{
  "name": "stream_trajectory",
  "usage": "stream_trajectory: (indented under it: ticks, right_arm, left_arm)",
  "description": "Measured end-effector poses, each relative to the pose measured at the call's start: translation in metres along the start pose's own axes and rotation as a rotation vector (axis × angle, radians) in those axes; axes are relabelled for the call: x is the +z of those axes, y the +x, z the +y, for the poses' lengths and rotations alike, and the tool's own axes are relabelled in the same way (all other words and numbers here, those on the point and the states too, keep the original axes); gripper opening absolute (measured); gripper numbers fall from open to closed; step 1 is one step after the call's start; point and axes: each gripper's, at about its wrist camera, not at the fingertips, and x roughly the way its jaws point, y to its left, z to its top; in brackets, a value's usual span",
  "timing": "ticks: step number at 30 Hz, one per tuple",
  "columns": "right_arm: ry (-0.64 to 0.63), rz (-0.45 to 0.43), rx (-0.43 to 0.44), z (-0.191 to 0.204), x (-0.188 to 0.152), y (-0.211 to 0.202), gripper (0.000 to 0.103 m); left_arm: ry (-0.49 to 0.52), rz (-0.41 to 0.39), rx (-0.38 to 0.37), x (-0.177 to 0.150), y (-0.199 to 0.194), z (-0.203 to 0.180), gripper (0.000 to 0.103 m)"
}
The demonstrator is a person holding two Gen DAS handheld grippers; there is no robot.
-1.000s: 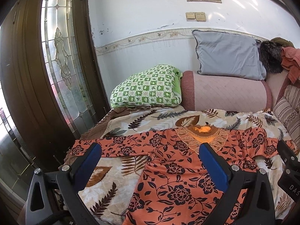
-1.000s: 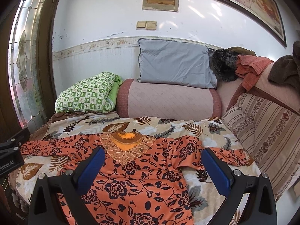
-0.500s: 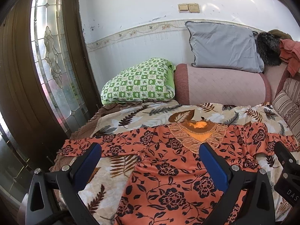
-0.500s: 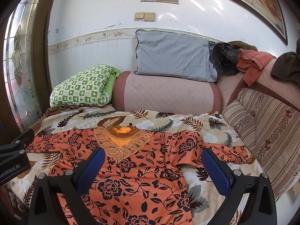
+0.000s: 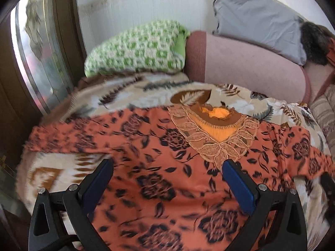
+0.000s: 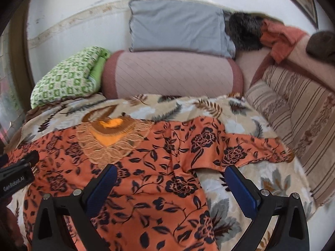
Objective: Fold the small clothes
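Note:
An orange dress with black flowers (image 5: pixel 159 167) lies spread flat on a leaf-print blanket (image 5: pixel 129 96), its lace neckline (image 5: pixel 213 133) toward the pillows and both sleeves out to the sides. My left gripper (image 5: pixel 167 167) is open and empty just above the left chest area. My right gripper (image 6: pixel 169 171) is open and empty above the right side of the dress (image 6: pixel 159 167), its right finger near the right armpit under the right sleeve (image 6: pixel 247 148). The left gripper's body (image 6: pixel 16 177) shows at the left edge of the right wrist view.
A green checked pillow (image 5: pixel 136 48), a pink bolster (image 5: pixel 247 67) and a grey pillow (image 5: pixel 257 23) line the back wall. A striped sofa back (image 6: pixel 303 121) runs along the right. A glass door (image 5: pixel 37 52) stands at the left.
Both grippers have moved forward and down toward the dress, so it fills more of each view. Both jaws stay open. The dress has not moved.

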Motion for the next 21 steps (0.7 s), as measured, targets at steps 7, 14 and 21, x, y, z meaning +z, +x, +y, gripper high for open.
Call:
stream_trajectory:
  ticks: [7,14,21]
  right_arm:
    - [0.356,0.013,0.021,-0.154,0.015,0.078,0.103]
    - [1.076,0.012,0.175,-0.341,-0.047,0.153,0.09]
    - [1.194,0.037,0.169,-0.396,-0.048,0.181,0.049]
  left_arm:
    - [-0.008,0.153,-0.02,-0.015,0.085,-0.002,0.103]
    - [0.019,0.146,0.027,-0.005,0.109,0.001,0.103]
    - [0.073,0.183,0.032,-0.011,0.135,-0.012,0.103]
